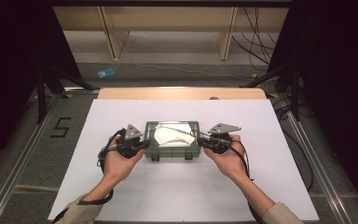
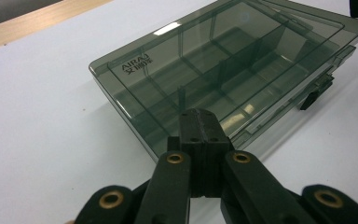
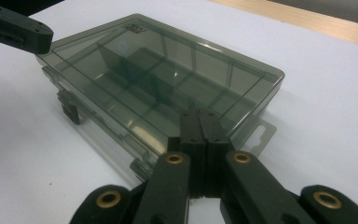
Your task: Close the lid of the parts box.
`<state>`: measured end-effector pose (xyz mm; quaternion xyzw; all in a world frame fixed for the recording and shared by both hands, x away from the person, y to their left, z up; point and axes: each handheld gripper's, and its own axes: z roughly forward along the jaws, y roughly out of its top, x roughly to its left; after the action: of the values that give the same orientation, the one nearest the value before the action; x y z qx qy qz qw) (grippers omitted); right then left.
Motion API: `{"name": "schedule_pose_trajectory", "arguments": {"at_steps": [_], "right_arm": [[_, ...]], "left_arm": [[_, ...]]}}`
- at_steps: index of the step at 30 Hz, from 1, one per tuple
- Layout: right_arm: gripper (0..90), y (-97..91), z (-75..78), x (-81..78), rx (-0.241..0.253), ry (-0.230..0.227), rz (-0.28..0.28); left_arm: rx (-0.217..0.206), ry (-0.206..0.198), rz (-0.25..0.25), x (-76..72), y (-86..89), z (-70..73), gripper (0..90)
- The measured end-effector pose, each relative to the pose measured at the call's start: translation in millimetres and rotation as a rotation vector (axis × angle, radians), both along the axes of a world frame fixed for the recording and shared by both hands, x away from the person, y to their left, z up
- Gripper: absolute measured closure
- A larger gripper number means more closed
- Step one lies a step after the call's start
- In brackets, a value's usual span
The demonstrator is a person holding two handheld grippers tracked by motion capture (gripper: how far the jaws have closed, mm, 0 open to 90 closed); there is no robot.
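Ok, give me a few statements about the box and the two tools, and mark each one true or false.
1. The box lies with its lid closed. True.
2. The left tool has its jaws wide open. False: they are shut together.
3. The right tool is shut with nothing between its jaws. True.
4. The box is solid red. False: it is smoky, see-through plastic with dividers inside.
5. The box sits on the white table top between the two tools. True.

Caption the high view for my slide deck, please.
Two hand-held grippers, left gripper and right gripper, both shut, flank a closed smoky-clear compartment box on a white table.
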<state>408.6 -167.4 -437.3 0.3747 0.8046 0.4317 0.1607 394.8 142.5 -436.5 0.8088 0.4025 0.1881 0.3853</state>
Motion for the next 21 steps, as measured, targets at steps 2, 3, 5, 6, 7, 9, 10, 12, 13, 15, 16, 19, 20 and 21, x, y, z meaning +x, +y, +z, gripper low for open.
{"name": "schedule_pose_trajectory", "arguments": {"at_steps": [2,3,5,6,7,9,10,12,13,15,16,19,20,21], "right_arm": [[90.0,0.0,-0.1,-0.1,0.000,0.000,-0.001],[90.0,0.1,-0.1,-0.2,0.000,0.003,-0.001],[90.0,0.3,-0.3,-0.6,-0.001,0.007,-0.003],[90.0,0.6,-0.2,-1.2,0.001,0.014,-0.008],[90.0,0.4,-1.2,-0.5,-0.006,0.003,-0.003],[90.0,0.9,-2.6,-0.1,-0.003,0.001,0.000],[90.0,0.8,-2.5,-0.6,-0.006,0.011,-0.005],[90.0,1.1,-4.0,-0.6,-0.009,0.013,-0.002],[90.0,1.1,-4.0,-0.6,-0.009,0.013,-0.002],[90.0,1.5,-4.8,-0.9,-0.008,0.016,-0.005],[90.0,1.6,-5.2,-0.9,-0.011,0.018,-0.004],[90.0,2.0,-7.0,-0.7,-0.016,0.023,0.002],[90.0,2.7,-8.4,-1.0,-0.011,0.032,-0.002],[90.0,2.7,-8.4,-1.0,-0.011,0.032,-0.002]], "left_arm": [[0.005,0.000,-0.009,-0.1,0.1,-0.9,89.8],[0.001,-0.001,-0.001,-0.3,-0.5,-1.3,89.8],[0.001,0.002,0.001,-0.6,-0.7,-1.4,89.8],[-0.006,0.007,0.009,-0.8,-1.2,-2.1,89.8],[0.000,0.007,0.008,-0.6,-0.9,-2.3,89.8],[0.013,0.020,-0.014,-0.5,0.7,-1.5,89.8],[0.007,0.005,-0.003,-0.9,-0.6,-3.1,89.8],[0.010,0.008,-0.007,-1.0,-0.4,-3.5,89.8],[0.010,0.008,-0.007,-1.0,-0.4,-3.5,89.8],[0.005,0.011,-0.003,-0.6,-0.5,-4.8,89.8],[0.007,0.013,0.001,-0.7,-0.5,-4.9,89.8],[0.023,0.022,-0.018,-0.1,1.6,-5.0,89.8],[0.009,0.017,-0.004,-0.5,0.1,-6.2,89.8],[0.009,0.017,-0.004,-0.5,0.1,-6.2,89.8]]}}
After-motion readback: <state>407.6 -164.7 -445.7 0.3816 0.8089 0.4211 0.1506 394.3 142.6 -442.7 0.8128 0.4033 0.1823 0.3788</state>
